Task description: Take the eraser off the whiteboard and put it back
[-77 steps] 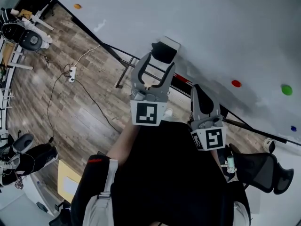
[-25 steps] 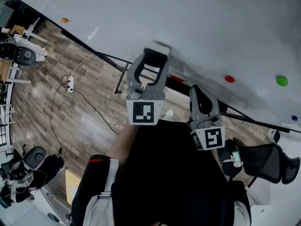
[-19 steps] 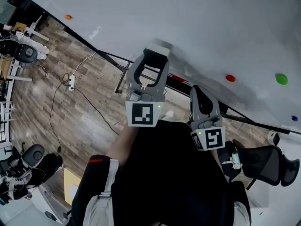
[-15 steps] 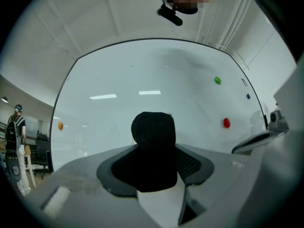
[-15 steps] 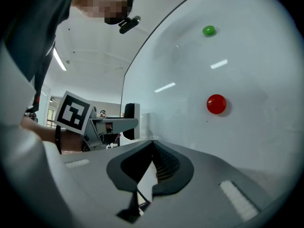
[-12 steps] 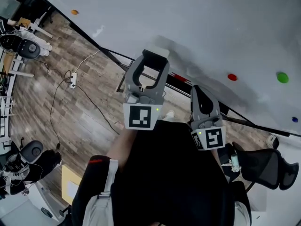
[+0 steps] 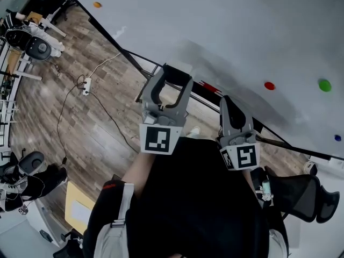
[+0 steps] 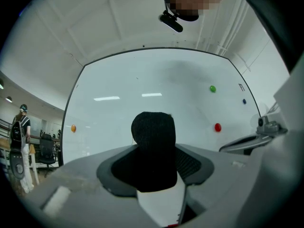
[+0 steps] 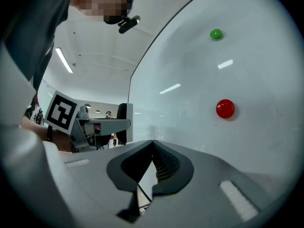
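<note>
My left hand-held gripper [image 7: 173, 78] clamps wide on the eraser [image 8: 153, 141], a white block with fuzzy black felt, near the glossy whiteboard [image 7: 242, 26]. My right hand-held gripper [image 7: 229, 102] is closed and empty.

Eraser [image 7: 176, 72] back from whiteboard [image 7: 242, 20] (left gripper [image 7: 173, 82])

Clamped between the jaws of the left gripper [image 7: 173, 80]: an eraser [image 7: 176, 70] with a white body and a black, ribbed felt face, standing on end and jutting out past the jaw pads. Straight ahead of that gripper and of the right gripper [image 7: 230, 104]: a glossy, dark-framed whiteboard [image 7: 226, 26], upright. Eraser close before its lower part, contact not clear.
</note>
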